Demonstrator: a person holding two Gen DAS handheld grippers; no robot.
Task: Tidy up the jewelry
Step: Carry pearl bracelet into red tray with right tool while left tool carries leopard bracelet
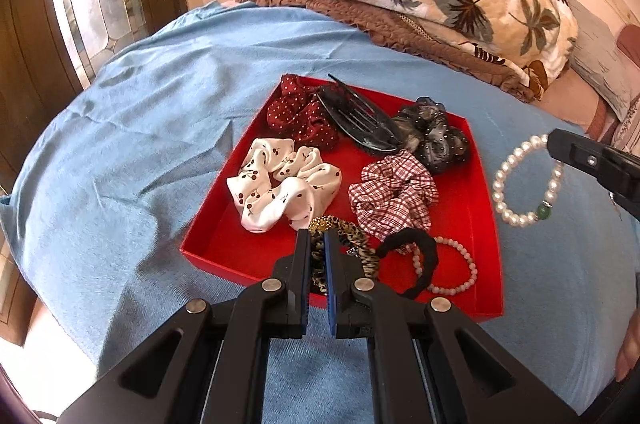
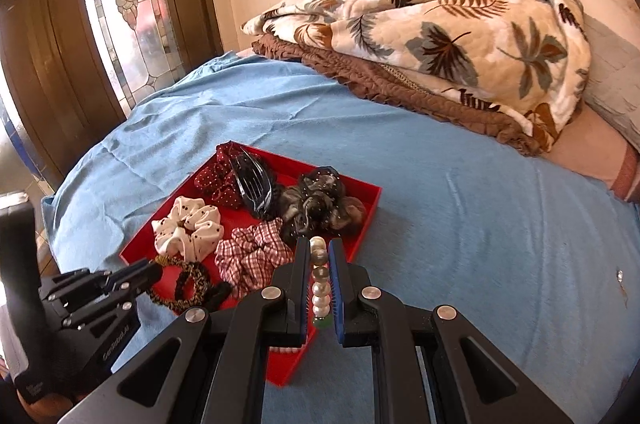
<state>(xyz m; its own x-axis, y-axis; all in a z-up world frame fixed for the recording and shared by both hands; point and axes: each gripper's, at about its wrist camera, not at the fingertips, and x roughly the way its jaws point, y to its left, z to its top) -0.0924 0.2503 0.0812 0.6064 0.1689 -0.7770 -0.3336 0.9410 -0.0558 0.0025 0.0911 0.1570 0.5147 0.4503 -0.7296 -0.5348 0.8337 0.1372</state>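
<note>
Red tray [image 1: 224, 252] on blue bedsheet [image 1: 140, 128] — holds four scrunchies, a dark claw clip [image 1: 356, 120], a pale bead bracelet [image 1: 460, 264].

Left gripper [image 1: 318, 236]: jaws nearly closed, pinching the leopard-print hair tie [image 1: 352, 244] at the tray's near edge.

Right gripper [image 2: 319, 244]: jaws narrow, clamped on the pearl bracelet [image 1: 516, 192] — just beside the tray's right wall.

four scrunchies [image 1: 283, 180], two bead bracelets [image 1: 528, 180], two hair ties [image 1: 344, 236], one hair clip [image 1: 360, 122], one red tray [image 1: 224, 244].
</note>
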